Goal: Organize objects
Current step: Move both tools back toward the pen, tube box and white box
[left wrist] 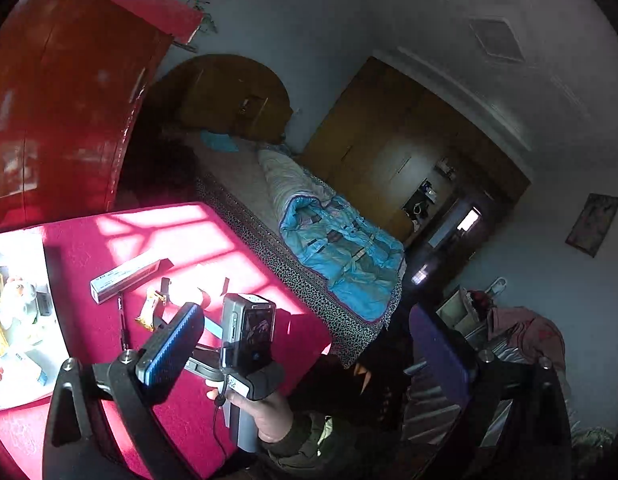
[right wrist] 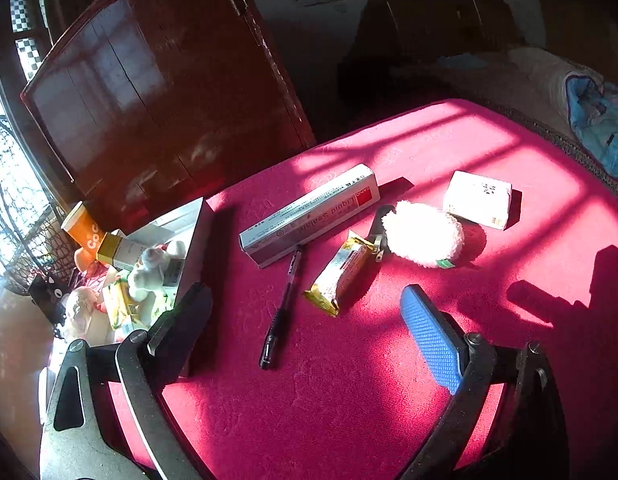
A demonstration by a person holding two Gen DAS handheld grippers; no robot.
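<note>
On the red tablecloth (right wrist: 349, 380) lie a long sealant box (right wrist: 309, 216), a black pen (right wrist: 281, 308), a yellow snack wrapper (right wrist: 341, 272), a fluffy white plush (right wrist: 425, 234) and a small white box (right wrist: 479, 199). My right gripper (right wrist: 305, 336) is open and empty, held above the cloth near the pen. A white storage box (right wrist: 193, 236) at the left holds plush toys and packets. My left gripper (left wrist: 309, 344) is open and empty, raised off the table's right side; the right gripper body and hand (left wrist: 249, 340) show between its fingers. The sealant box (left wrist: 125, 274) and wrapper (left wrist: 151, 308) also show there.
A dark red cabinet (right wrist: 161, 92) stands behind the table. A bed with a blue quilt (left wrist: 341, 256) lies to the right. A wooden wardrobe (left wrist: 393, 148) is at the back. Clothes and shelves (left wrist: 509, 336) sit at the right.
</note>
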